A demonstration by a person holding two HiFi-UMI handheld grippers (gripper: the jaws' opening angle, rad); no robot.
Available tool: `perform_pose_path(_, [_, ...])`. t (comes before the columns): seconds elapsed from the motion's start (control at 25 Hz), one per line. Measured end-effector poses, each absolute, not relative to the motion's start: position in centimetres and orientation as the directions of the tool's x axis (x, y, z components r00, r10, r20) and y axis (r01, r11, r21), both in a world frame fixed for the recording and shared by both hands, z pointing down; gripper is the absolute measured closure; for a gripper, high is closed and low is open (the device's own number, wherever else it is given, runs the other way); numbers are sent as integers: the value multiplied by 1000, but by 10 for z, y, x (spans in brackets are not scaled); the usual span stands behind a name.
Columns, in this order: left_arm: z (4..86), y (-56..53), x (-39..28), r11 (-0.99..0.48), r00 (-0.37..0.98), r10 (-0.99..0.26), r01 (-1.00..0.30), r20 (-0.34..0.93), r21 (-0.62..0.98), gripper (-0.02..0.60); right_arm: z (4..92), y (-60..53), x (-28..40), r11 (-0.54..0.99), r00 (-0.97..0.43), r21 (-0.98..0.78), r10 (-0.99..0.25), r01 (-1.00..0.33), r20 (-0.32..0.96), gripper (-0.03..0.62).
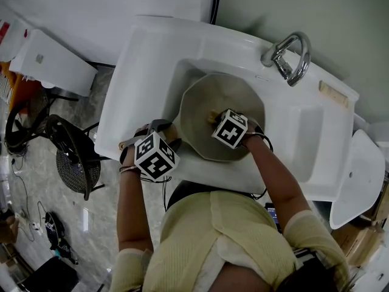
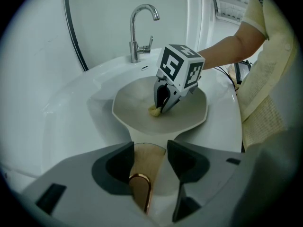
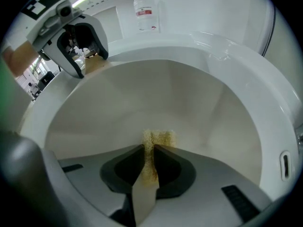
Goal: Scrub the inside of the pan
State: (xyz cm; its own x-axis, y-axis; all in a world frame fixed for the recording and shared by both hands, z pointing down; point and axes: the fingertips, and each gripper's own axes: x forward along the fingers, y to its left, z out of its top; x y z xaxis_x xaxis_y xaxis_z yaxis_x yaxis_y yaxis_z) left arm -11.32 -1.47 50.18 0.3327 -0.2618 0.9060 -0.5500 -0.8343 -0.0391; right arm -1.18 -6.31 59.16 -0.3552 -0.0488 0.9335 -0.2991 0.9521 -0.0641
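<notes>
The right gripper (image 3: 149,148) pinched the sponge (image 3: 160,137) against the pan (image 3: 156,93) at 12 o'clock. The left gripper (image 2: 149,150) clamped the handle (image 2: 144,164), whose near end was cut off.

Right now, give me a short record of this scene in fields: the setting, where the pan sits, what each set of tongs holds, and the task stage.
Setting: white moulded sink with a chrome tap
Pan: pale grey angular-rimmed pan, lying in the basin
Left tongs: shut on the pan's light wooden handle
Right tongs: shut on a small yellow sponge, which is pressed to the pan's inner floor
Task stage: sponge is on the pan's inside, so scrubbing looks under way
</notes>
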Motion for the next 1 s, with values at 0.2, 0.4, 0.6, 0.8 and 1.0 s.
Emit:
perform_pose_path(0.2, [502, -15, -113, -835, 333, -264, -548, 905, -42, 319, 589, -55, -18, 954, -370, -81, -33, -288, 928, 519])
perform_pose_path(0.4, [501, -14, -113, -837, 334, -268, -546, 904, -46, 320, 586, -48, -23, 950, -394, -109, -16, -293, 919, 519])
perform_pose_path(0.6, [501, -14, -113, -838, 335, -276, -543, 901, -55, 321, 579, -43, -26, 943, -433, -136, -10, -304, 901, 519])
perform_pose_path(0.8, [501, -14, -113, -841, 338, -286, -537, 897, -66, 321, 564, -36, -23, 940, -470, -146, -18, -310, 882, 519])
perform_pose_path(1.0, [500, -14, -113, -844, 338, -298, -530, 893, -81, 321, 545, -35, -17, 930, -511, -131, -69, -344, 857, 522])
